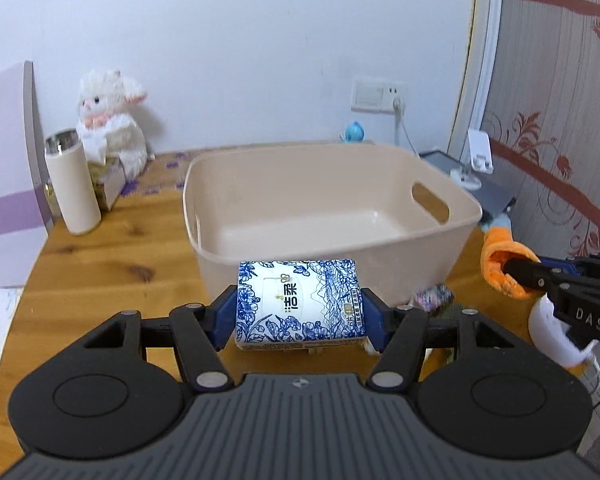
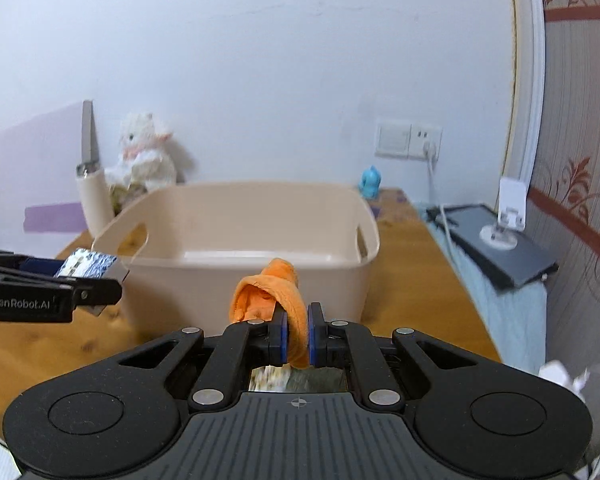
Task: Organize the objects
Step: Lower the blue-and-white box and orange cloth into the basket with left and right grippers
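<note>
My left gripper (image 1: 300, 312) is shut on a blue-and-white tissue pack (image 1: 300, 304) and holds it above the table in front of the beige plastic bin (image 1: 456, 248). The pack also shows in the right wrist view (image 2: 86, 266). My right gripper (image 2: 297, 334) is shut on an orange cloth item (image 2: 276, 292), held in front of the bin (image 2: 168, 280). From the left wrist view the orange item (image 1: 500, 264) and the right gripper (image 1: 518, 270) are to the bin's right. The bin is empty inside.
On the wooden table (image 1: 100, 264) stand a white tumbler (image 1: 72, 188), a white plush toy (image 1: 112, 120) and a small box. A blue figurine (image 2: 370, 182) stands behind the bin. A tablet (image 2: 496, 240) lies at the right. Small items lie below the grippers.
</note>
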`<state>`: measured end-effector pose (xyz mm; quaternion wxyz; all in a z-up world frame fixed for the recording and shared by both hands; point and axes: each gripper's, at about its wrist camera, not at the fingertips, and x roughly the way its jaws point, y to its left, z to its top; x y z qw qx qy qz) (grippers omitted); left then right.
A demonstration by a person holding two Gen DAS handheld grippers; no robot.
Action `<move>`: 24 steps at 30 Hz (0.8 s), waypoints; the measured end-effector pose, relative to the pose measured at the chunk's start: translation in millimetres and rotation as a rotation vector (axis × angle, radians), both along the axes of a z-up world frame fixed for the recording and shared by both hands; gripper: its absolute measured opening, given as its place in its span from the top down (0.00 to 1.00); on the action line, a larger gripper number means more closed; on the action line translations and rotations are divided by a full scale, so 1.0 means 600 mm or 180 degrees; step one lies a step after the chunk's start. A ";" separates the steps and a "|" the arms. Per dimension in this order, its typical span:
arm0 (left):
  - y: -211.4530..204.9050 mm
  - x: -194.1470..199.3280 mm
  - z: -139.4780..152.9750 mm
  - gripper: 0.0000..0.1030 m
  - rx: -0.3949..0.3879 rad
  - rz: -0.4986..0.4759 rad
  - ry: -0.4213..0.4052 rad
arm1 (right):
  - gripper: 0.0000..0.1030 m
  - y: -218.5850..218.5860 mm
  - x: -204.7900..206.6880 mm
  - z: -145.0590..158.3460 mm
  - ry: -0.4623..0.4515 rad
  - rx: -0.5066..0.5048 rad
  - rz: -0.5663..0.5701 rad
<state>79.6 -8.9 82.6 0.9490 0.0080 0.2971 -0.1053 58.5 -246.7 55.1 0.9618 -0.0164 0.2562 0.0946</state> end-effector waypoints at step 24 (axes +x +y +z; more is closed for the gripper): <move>-0.043 0.231 -0.026 0.37 0.0231 0.0252 0.0163 | 0.91 0.039 0.229 -0.015 0.0235 -0.0006 -0.0078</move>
